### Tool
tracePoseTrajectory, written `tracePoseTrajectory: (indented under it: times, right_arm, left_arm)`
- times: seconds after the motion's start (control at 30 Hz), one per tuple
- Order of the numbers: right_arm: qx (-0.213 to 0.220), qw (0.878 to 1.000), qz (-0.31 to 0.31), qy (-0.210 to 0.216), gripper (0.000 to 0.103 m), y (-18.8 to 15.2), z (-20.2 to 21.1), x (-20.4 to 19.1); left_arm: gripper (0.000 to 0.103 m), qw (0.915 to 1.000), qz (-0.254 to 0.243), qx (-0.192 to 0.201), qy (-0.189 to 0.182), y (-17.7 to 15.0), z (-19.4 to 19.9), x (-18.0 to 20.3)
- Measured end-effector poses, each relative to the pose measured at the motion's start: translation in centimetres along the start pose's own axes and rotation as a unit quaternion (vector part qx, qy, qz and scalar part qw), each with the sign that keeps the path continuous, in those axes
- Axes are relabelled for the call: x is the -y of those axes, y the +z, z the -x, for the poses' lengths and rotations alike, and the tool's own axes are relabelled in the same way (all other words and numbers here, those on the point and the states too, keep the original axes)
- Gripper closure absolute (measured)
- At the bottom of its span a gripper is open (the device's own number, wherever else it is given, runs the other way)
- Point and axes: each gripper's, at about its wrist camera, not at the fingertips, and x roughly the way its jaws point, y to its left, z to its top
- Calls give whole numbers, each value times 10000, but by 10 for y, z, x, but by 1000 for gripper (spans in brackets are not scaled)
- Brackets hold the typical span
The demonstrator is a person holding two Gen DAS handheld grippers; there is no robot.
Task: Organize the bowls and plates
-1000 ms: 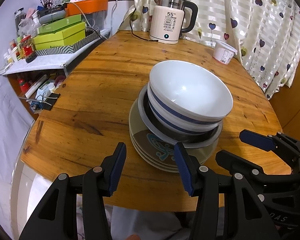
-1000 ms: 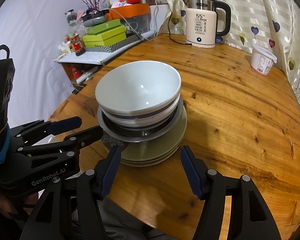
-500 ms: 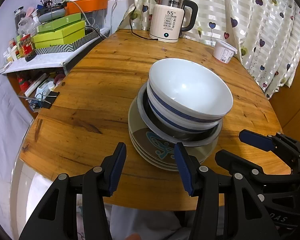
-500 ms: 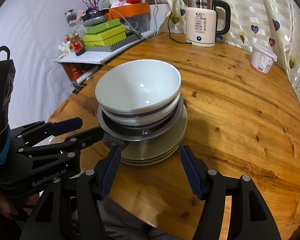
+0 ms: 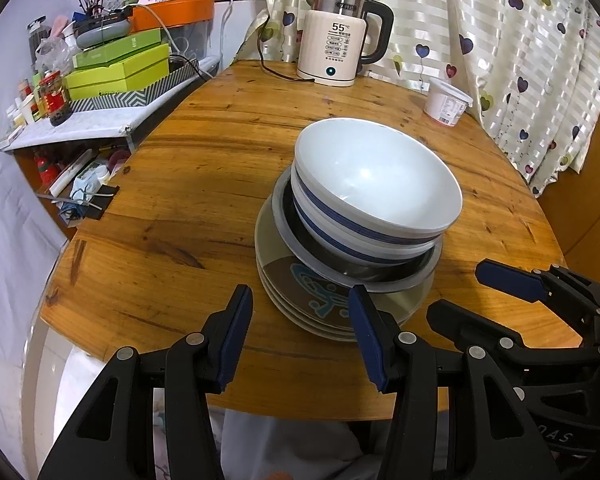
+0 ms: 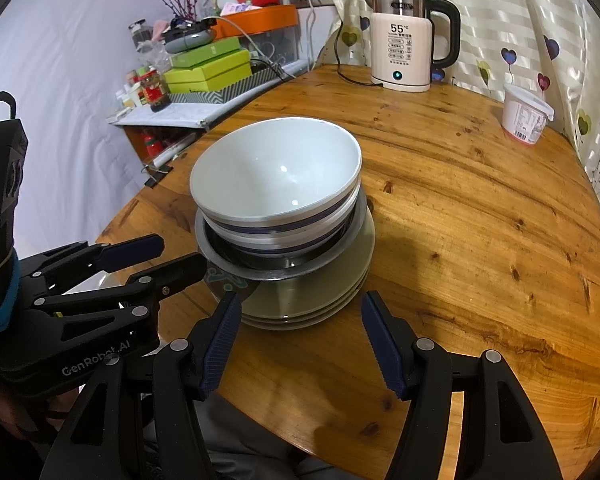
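A stack stands near the front of the round wooden table [image 5: 204,184]. On top are nested white bowls with blue bands [image 5: 376,188], also in the right wrist view [image 6: 276,176]. They sit in a metal dish [image 5: 380,276] on several greenish plates [image 5: 300,300], also in the right wrist view [image 6: 324,292]. My left gripper [image 5: 300,332] is open and empty just in front of the plates. My right gripper [image 6: 300,340] is open and empty, beside the left one, also just short of the stack.
A cream electric kettle [image 5: 336,40] with its cord stands at the table's far edge. A white lidded tub [image 5: 446,102] is at the far right by the curtain. A cluttered shelf with green boxes [image 5: 120,68] is to the left.
Both grippers have drawn back slightly towards the table's front edge. The stack has not moved.
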Motion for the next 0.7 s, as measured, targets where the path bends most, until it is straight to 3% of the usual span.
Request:
tracePoseTrajectory:
  times: [0.7]
  right_arm:
    - [-3,10000,0,8,39,1,0,1]
  left_arm:
    - [52,10000,-53,-30,26,0,0,1]
